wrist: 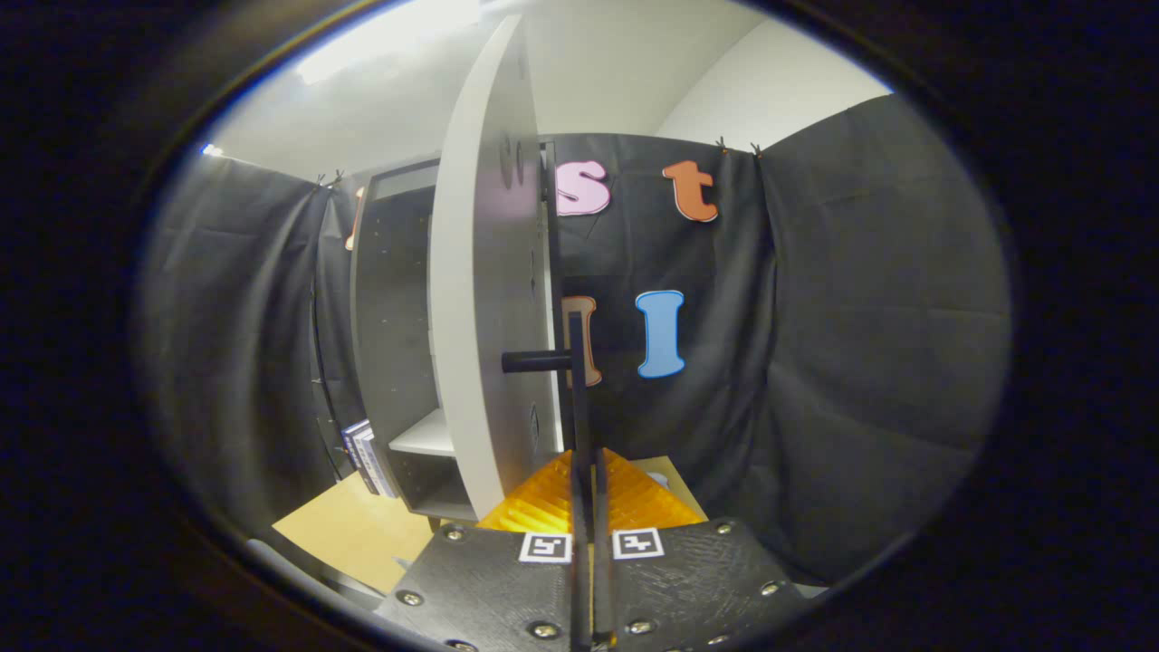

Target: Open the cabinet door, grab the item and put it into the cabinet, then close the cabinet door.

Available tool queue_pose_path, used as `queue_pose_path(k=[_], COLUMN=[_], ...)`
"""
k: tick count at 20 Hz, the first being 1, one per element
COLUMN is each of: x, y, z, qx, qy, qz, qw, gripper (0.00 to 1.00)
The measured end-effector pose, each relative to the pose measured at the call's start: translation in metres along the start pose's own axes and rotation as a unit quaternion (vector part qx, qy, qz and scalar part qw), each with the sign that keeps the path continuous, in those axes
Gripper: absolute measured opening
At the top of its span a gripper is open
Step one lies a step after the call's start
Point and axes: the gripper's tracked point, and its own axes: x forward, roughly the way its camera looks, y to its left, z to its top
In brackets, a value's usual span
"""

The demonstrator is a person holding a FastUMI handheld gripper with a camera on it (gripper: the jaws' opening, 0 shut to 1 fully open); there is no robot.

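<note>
— Looking along the gripper (pixel 587 480), what are its fingers (pixel 543 503) doing?

— They are drawn close together around the thin dark bar of the door handle (pixel 576 380), which runs upright between them. Both appear to press on it, with next to no gap left.

— And the cabinet door (pixel 493 272) itself?

— It is a pale grey panel swung out toward the camera, seen nearly edge-on, just left of the handle. A short dark post joins the handle to the door's face.

— What lies behind it?

— The cabinet (pixel 394 308) stands open to the left of the door, dark inside, with a white shelf (pixel 426 436) low down. A few books or boxes (pixel 367 455) lean against its left side; which they are I cannot tell.

— Where does it all stand?

— On a light wooden table (pixel 349 530), with black cloth (pixel 860 344) hung behind and to both sides.

— And the item to be stored?

— I cannot tell which thing that is.
</note>
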Motion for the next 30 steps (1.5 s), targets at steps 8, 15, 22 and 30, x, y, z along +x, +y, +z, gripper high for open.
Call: queue_pose_path(k=[8, 15, 22, 30], x=[-0.020, -0.063, -0.104, -0.064], y=[-0.004, 0.016, 0.093, 0.211], z=[-0.003, 0.014, -0.004, -0.082], qx=[-0.020, -0.006, 0.014, 0.017], qy=[0.000, -0.022, -0.026, 0.026], qz=[-0.004, -0.022, -0.013, 0.018], qw=[1.000, 0.999, 0.999, 0.999], gripper=[0.03, 0.03, 0.27, 0.60])
